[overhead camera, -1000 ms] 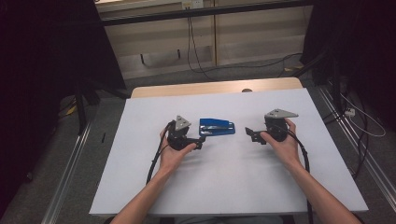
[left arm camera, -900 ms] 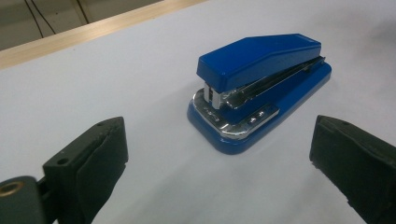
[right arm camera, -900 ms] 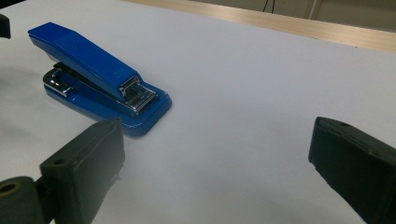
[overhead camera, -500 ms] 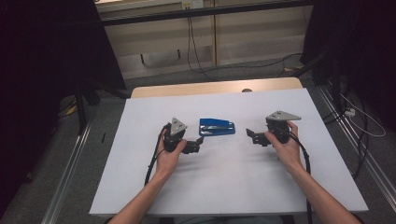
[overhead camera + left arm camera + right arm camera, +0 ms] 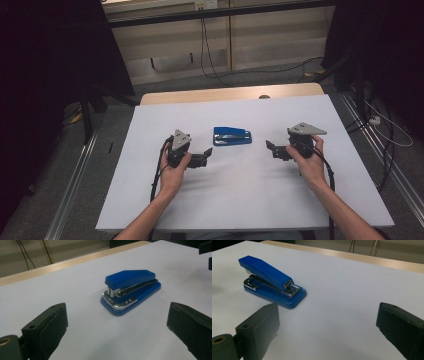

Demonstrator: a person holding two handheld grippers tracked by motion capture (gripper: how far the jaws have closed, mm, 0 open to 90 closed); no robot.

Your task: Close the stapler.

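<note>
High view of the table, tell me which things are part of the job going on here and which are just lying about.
Part of the job:
- blue stapler, lying flat between the two grippers, untouched
- left gripper, open, beside the stapler
- right gripper, open, on its other side
- white table it rests on

Just lying about:
- black cables on the floor beyond the table
- metal rail on the floor at the left

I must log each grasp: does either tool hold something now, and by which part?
Nothing is held. The left tool and the right tool both stand open on either side of the blue stapler, which lies untouched on the white table.
</note>
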